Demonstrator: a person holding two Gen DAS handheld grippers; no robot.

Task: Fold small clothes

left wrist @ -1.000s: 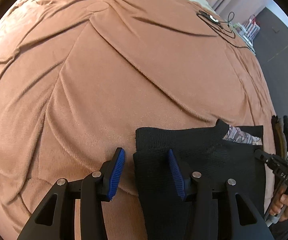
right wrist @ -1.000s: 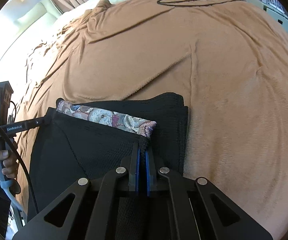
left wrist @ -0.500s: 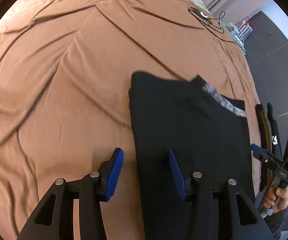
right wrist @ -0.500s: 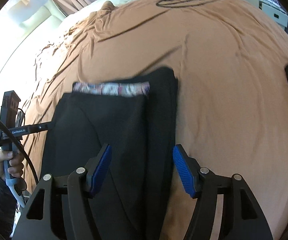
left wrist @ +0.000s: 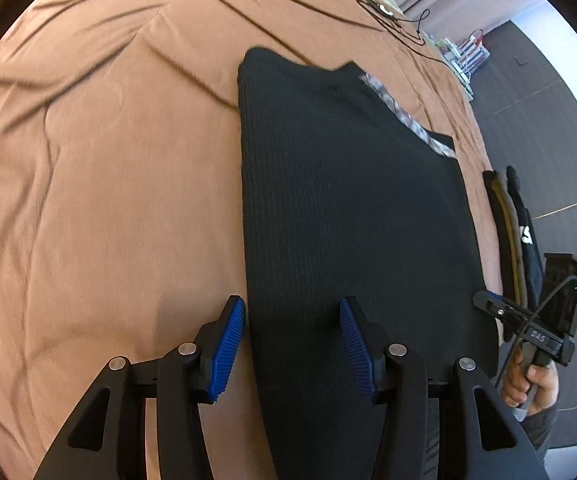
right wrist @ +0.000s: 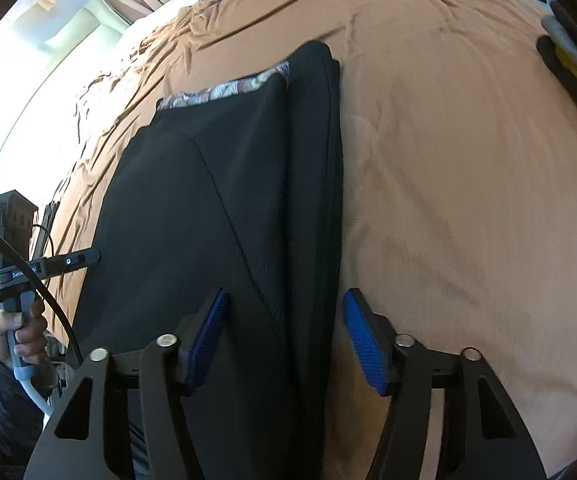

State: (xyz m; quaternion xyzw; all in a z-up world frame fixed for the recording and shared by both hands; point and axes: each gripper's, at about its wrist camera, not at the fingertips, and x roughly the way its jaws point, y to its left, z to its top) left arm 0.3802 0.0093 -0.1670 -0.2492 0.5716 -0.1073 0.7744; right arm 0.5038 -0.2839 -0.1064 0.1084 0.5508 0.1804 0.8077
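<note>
A black knit garment [left wrist: 348,208] with a patterned waistband [left wrist: 404,120] lies folded lengthwise on a brown bedspread [left wrist: 108,160]. It also shows in the right wrist view [right wrist: 228,200], its waistband [right wrist: 228,90] at the far end. My left gripper [left wrist: 292,344] is open and empty, above the garment's near left edge. My right gripper [right wrist: 284,340] is open and empty, above the garment's near right folded edge. Each gripper shows in the other's view, the right one [left wrist: 488,304] and the left one [right wrist: 88,258].
A stack of dark folded clothes [left wrist: 516,232] lies at the bed's right edge. A black cable with a white device [left wrist: 388,14] lies at the far end of the bed. Curtains and a bright window [right wrist: 48,40] are on the left.
My right gripper let go of the garment's waistband end and opened. Both grippers pulled back toward the near end, so the garment now lies stretched out ahead of them.
</note>
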